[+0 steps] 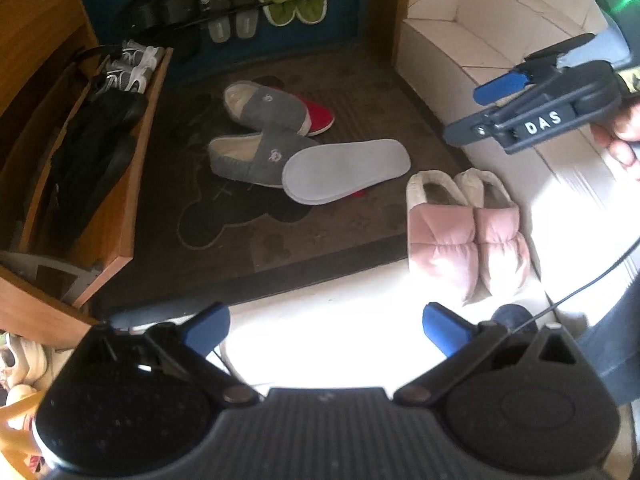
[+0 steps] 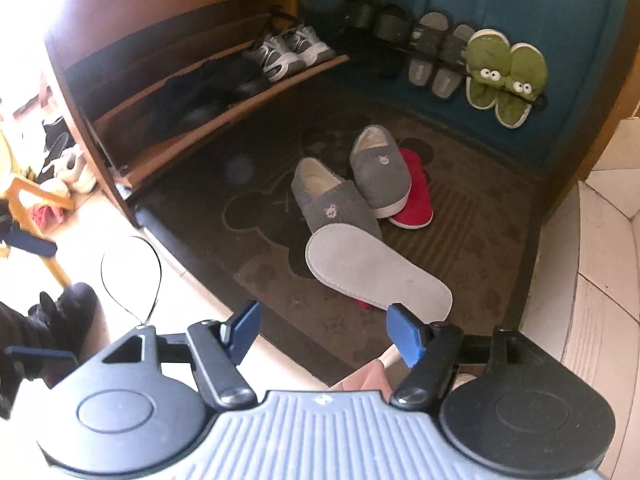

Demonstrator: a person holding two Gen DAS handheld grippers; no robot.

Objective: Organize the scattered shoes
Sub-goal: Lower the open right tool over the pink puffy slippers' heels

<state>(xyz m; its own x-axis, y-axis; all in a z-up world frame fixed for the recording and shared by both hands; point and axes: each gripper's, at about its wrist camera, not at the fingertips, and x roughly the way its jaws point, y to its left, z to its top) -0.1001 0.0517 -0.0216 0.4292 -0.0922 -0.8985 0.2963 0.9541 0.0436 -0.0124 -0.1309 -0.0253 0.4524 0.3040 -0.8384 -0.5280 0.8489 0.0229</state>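
Note:
Scattered on a dark mat (image 1: 240, 248) lie two grey slippers (image 1: 264, 108) (image 1: 256, 160), a red shoe (image 1: 320, 118) partly under one of them, and an overturned slipper with its white sole (image 1: 344, 170) up. A pink padded pair (image 1: 464, 236) stands side by side at the mat's right edge. My left gripper (image 1: 326, 330) is open over the pale floor, short of the mat, with nothing between its blue pads. My right gripper (image 2: 324, 330) is open and empty, above the pink pair (image 2: 368, 380) and just short of the white sole (image 2: 376, 272). The right gripper (image 1: 468, 114) also shows in the left wrist view, raised.
A wooden shoe cabinet (image 1: 120, 200) on the left holds black shoes and grey sneakers (image 2: 288, 48). A rail on the blue wall carries sandals (image 2: 432, 60) and green frog slippers (image 2: 504, 76). White steps (image 1: 480, 20) rise on the right. A thin black cable (image 2: 132, 280) loops near my right gripper.

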